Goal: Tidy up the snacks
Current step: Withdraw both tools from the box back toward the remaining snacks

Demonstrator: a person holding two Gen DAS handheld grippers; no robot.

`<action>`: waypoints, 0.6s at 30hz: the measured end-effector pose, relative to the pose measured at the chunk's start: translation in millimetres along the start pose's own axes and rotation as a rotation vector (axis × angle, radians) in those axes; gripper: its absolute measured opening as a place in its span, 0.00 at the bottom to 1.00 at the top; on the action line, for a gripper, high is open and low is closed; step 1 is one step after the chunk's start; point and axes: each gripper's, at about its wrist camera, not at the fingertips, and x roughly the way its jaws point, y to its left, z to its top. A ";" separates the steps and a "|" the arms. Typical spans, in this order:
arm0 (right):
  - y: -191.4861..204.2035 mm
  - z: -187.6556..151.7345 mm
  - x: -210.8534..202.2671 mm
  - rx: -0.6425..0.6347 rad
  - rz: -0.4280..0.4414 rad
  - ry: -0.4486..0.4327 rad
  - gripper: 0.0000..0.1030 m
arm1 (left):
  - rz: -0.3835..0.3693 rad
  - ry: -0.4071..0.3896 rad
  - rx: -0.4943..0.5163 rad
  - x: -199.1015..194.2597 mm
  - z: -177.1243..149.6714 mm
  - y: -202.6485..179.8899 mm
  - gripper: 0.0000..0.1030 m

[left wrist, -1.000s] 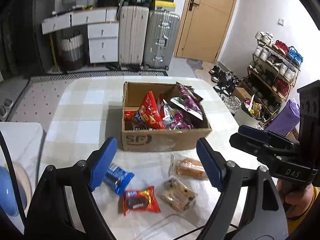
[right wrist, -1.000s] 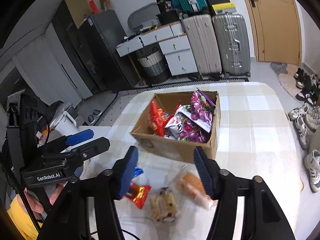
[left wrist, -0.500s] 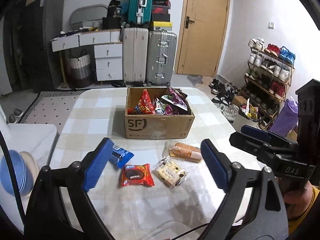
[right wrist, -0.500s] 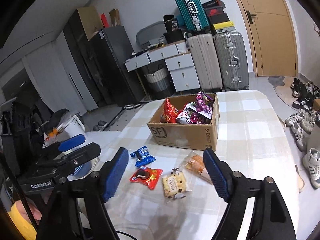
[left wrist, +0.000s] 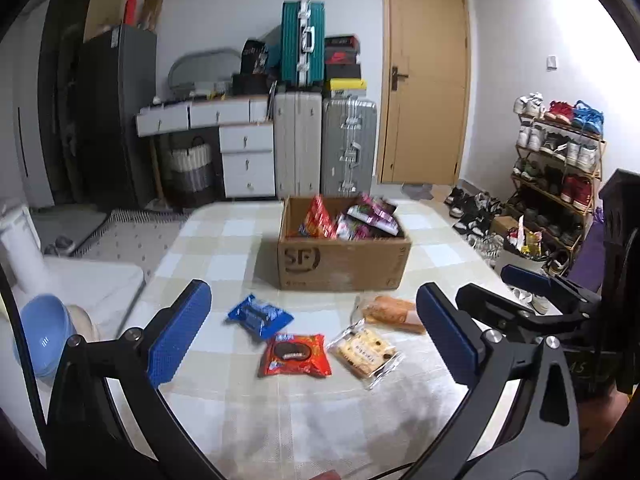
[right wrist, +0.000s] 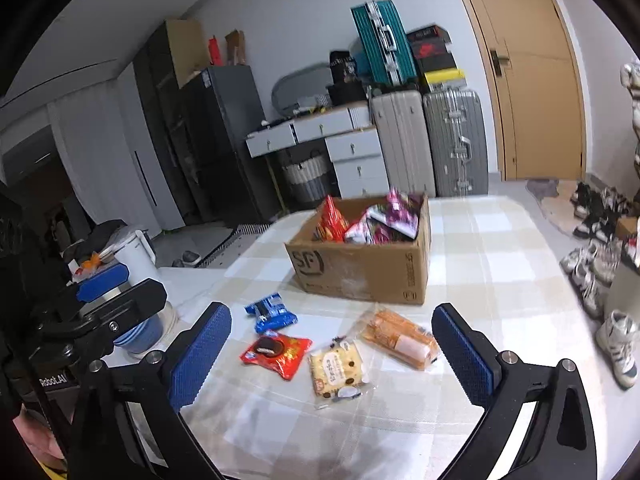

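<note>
While both tongs point(left wrist: 312, 336) point(right wrist: 332, 356) gape empty, four snack packets point(left wrist: 295, 355) lie ahead between their tips.

Matt brown cardboard box point(left wrist: 344, 258) with scuffed front, snacks in shiny crinkly plastic like the red cookie packet point(left wrist: 295, 355), checked cloth over the table point(left wrist: 304, 412), knobbly blue rubbery pads point(left wrist: 178, 338) on the jaws.
</note>
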 end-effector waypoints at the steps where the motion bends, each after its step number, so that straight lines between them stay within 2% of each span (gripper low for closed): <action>1: -3.2 -2.1 6.8 0.008 0.004 0.014 0.99 | -0.005 0.017 -0.012 7.5 -4.5 3.4 1.00; 5: -15.5 -24.2 37.2 0.014 0.009 0.069 0.99 | -0.006 0.071 -0.029 43.2 -16.3 16.0 1.00; 6: -16.7 -26.9 43.8 0.013 0.011 0.092 0.99 | -0.006 0.110 -0.034 51.6 -16.7 18.6 1.00; 8: -19.3 -31.9 59.4 0.007 0.013 0.157 0.99 | -0.024 0.124 -0.036 65.0 -13.3 22.8 1.00; 10: -19.6 -37.7 61.3 -0.005 0.016 0.162 0.99 | 0.014 0.114 -0.035 71.0 -11.5 28.3 1.00; 14: -22.5 -39.0 60.9 0.004 0.025 0.153 0.99 | 0.009 0.149 -0.100 84.7 -13.3 43.2 1.00; 18: -23.1 -37.7 59.2 0.015 0.021 0.150 0.99 | 0.038 0.177 -0.098 93.2 -19.5 44.9 1.00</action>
